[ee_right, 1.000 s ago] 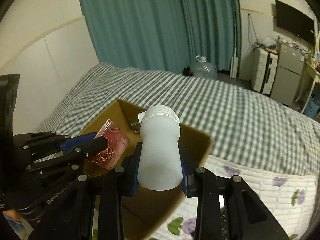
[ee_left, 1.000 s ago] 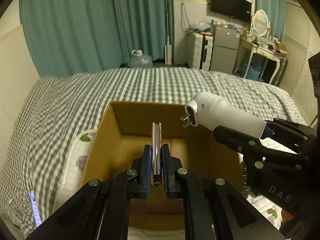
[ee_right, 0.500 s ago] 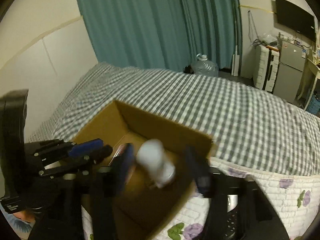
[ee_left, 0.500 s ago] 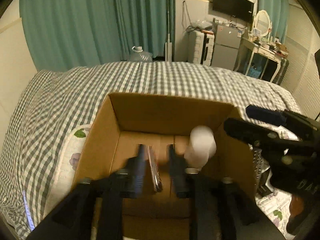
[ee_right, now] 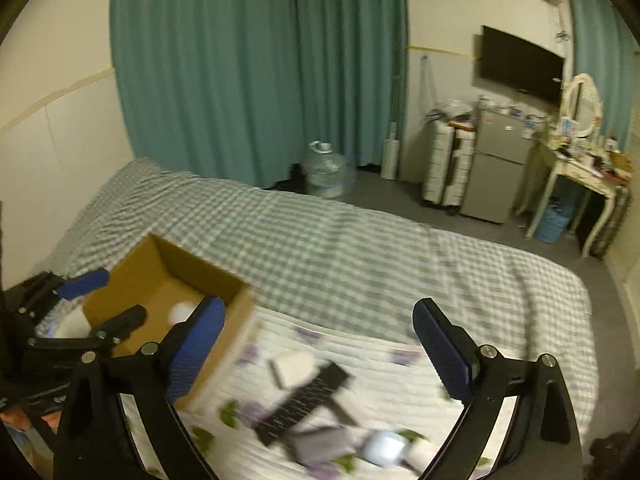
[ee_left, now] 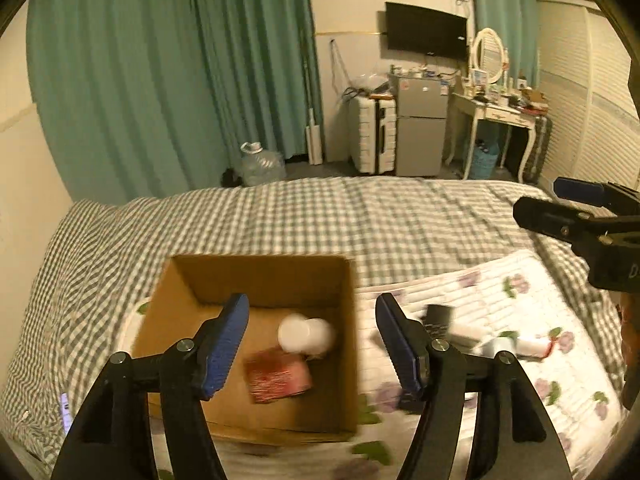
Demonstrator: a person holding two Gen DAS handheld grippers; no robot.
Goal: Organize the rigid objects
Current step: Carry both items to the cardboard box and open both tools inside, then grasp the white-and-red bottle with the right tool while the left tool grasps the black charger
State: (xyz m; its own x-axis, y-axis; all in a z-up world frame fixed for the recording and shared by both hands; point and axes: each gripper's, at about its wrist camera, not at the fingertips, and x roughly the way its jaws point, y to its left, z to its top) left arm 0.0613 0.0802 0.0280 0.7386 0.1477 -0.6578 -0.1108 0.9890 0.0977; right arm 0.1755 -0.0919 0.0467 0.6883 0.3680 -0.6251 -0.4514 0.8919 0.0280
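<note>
An open cardboard box point(ee_left: 260, 280) stands on the bed. Inside it lie a white plug-in device point(ee_left: 306, 334) and a flat red patterned case point(ee_left: 278, 374). My left gripper point(ee_left: 311, 304) hangs above the box's right half, its jaws opening with nothing between them. My right gripper point(ee_right: 320, 306) is to the right of the box point(ee_right: 192, 272), over a floral quilt point(ee_right: 360, 360). Its jaws are opening and empty. Loose on the quilt, blurred, lie a black remote point(ee_right: 304, 400), a white box point(ee_right: 294, 366) and a pale blue round thing point(ee_right: 384, 450).
A grey checked bedspread point(ee_left: 360, 220) covers the bed beyond the box. Teal curtains point(ee_left: 160, 80), a water jug point(ee_left: 262, 164), a white suitcase point(ee_left: 372, 136), a small fridge point(ee_left: 420, 128) and a dressing table point(ee_left: 500, 116) line the far wall. A lit phone point(ee_left: 64, 412) lies at the bed's left edge.
Both grippers opened: the red case and the white plug-in device dropped into the box. Both hands pulled back and up, and the right one swung right over the quilt.
</note>
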